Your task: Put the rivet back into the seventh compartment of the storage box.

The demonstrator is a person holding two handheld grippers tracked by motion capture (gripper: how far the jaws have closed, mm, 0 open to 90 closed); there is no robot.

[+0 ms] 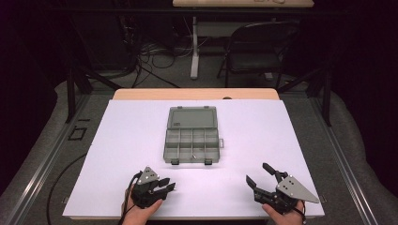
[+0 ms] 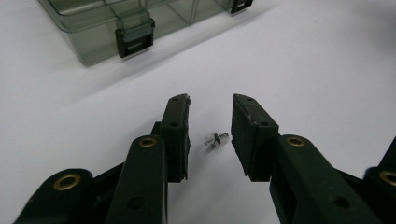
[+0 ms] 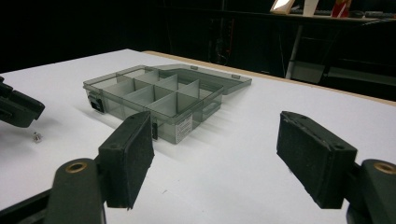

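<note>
A small silvery screw [image 2: 215,140] lies on the white table [image 1: 244,187], between the two black jaws of the left gripper [image 2: 211,135]; in the left gripper view bare white surface shows on either side of it, so neither pad touches it. The jaws stand partly spread with a moderate gap, and they pinch nothing. From the right gripper view the same screw [image 3: 37,137] is a tiny bright speck on the table just below the dark tip of the left gripper [image 3: 16,108], which comes in at the left edge. In the high view the left gripper [image 1: 168,186] sits low near the front edge of the table, held by a hand [image 1: 141,211] coming in from the bottom, its jaws pointing to the right and slightly away from the person; the screw itself is too small to make out there. Beyond it, near the middle of the table, lies a grey translucent compartment box [image 1: 192,140] with its lid folded open flat behind it and two black latches on its near wall; one latch appears at the top of the left gripper view. The right gripper [image 1: 258,174] is held well apart at the front right of the table, jaws spread wide and holding nothing, pointing toward the box.
</note>
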